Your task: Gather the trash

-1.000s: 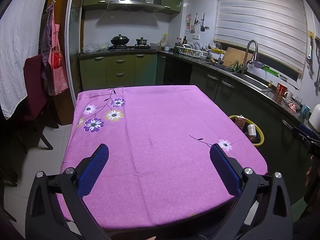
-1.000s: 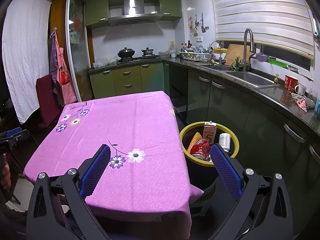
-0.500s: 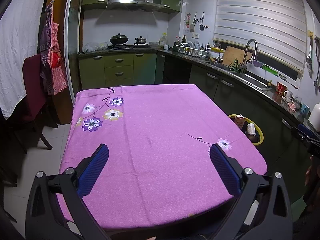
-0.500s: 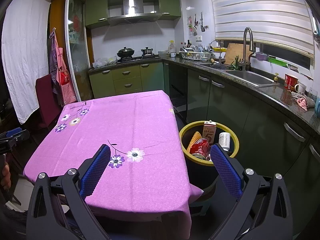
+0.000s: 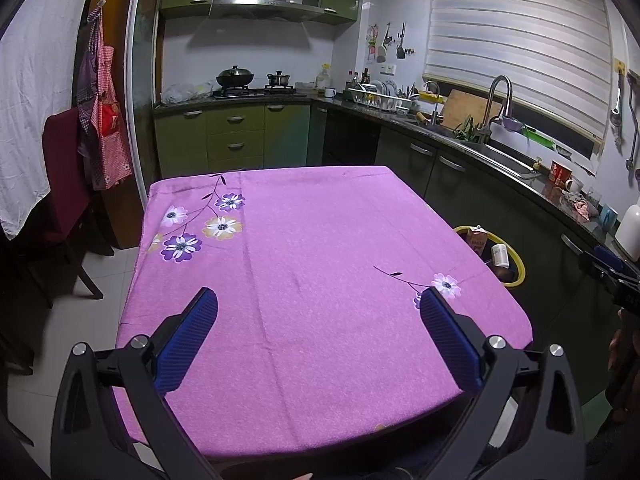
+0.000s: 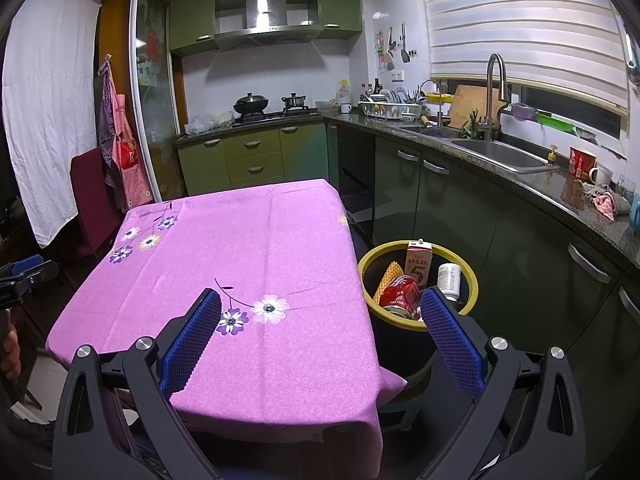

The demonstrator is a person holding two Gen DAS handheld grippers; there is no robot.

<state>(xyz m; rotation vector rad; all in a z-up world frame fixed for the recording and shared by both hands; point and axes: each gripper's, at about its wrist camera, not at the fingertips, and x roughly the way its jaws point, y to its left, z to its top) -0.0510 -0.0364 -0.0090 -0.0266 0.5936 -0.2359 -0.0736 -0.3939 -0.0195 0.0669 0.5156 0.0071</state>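
Both claws — left claw, right claw — gape empty beside the full trash bin.

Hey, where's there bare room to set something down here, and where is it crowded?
The pink tablecloth is bare all over, from the flower print at its far left corner to the edge beside the yellow-rimmed bin. Crowded: the bin, holding a carton, red can and white bottle, and the counter by the sink.
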